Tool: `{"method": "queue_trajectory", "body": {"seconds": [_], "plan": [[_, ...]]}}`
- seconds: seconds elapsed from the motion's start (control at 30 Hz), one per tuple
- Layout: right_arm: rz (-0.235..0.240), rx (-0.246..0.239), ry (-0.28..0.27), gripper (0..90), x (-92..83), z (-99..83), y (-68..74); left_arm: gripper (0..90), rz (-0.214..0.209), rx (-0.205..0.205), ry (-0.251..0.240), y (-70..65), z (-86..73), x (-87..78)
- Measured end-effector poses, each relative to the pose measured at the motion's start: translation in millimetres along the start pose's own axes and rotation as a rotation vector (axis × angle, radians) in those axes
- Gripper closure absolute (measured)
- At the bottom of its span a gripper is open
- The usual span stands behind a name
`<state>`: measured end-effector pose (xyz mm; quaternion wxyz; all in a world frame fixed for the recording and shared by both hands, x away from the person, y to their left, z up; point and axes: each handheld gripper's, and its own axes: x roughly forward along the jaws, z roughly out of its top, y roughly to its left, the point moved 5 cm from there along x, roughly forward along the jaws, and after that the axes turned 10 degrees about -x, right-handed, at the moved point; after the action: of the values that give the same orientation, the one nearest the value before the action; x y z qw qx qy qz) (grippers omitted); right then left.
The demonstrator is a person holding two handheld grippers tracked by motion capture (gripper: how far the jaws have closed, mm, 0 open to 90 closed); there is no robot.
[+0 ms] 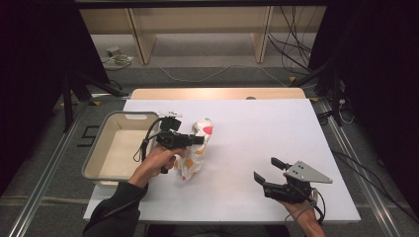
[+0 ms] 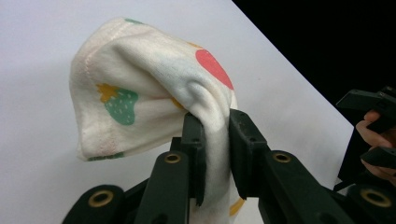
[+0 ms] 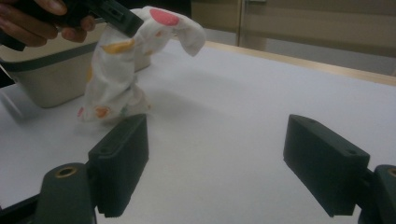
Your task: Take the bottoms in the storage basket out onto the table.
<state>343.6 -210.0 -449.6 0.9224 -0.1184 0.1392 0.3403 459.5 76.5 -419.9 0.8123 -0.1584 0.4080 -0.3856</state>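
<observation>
A cream cloth (image 1: pixel 196 148) printed with red, orange and green fruit shapes hangs lifted off the white table, its lower end touching the surface. My left gripper (image 1: pixel 200 140) is shut on the cloth's upper part; in the left gripper view the cloth (image 2: pixel 154 93) is pinched between the black jaws of that left gripper (image 2: pixel 215 140) and folds over above them. My right gripper (image 1: pixel 267 170) rests near the table's front right, open with nothing between its fingers (image 3: pixel 119 163). From the right gripper view the cloth (image 3: pixel 121 74) hangs at upper left under the left gripper (image 3: pixel 116 16).
A beige bin (image 1: pixel 118 148) with a grey rim stands at the table's left edge, beside the left hand; its wall shows as bin (image 3: pixel 46 79). The white table (image 1: pixel 276 128) has open room in the middle and right. Cables and stands lie on the floor beyond.
</observation>
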Motion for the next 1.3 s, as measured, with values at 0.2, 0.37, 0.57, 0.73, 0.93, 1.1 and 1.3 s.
{"method": "queue_trajectory", "body": {"seconds": [0.2, 0.37, 0.57, 0.73, 0.93, 1.1, 1.3], "plan": [[0.001, 0.000, 0.000, 23.2, 0.0, -0.1, 0.1, 76.5, 0.016, 0.004, 0.007, 1.8, -3.5, 11.5], [0.003, -0.003, 0.000, 23.2, 0.2, -0.2, 0.1, 76.0, 0.035, 0.037, 0.022, 2.4, -8.1, 22.3], [0.004, 0.003, 0.002, 23.2, 0.2, -0.4, 0.3, 75.1, 0.040, 0.052, 0.028, 1.0, -11.6, 35.8], [0.006, 0.005, 0.001, 23.3, 0.6, -0.5, 0.2, 74.8, 0.053, 0.058, 0.042, 2.8, -14.8, 42.9], [0.007, 0.008, 0.003, 23.4, 1.0, -0.7, 0.6, 74.6, 0.064, 0.053, 0.050, 7.9, -17.7, 48.6], [0.007, 0.010, 0.003, 23.4, 1.0, -0.8, 0.3, 74.2, 0.069, 0.054, 0.051, 10.3, -18.8, 52.3], [0.006, 0.008, 0.005, 23.4, 0.8, -0.8, 0.4, 73.2, 0.083, 0.057, 0.055, 12.4, -21.0, 57.2]]}}
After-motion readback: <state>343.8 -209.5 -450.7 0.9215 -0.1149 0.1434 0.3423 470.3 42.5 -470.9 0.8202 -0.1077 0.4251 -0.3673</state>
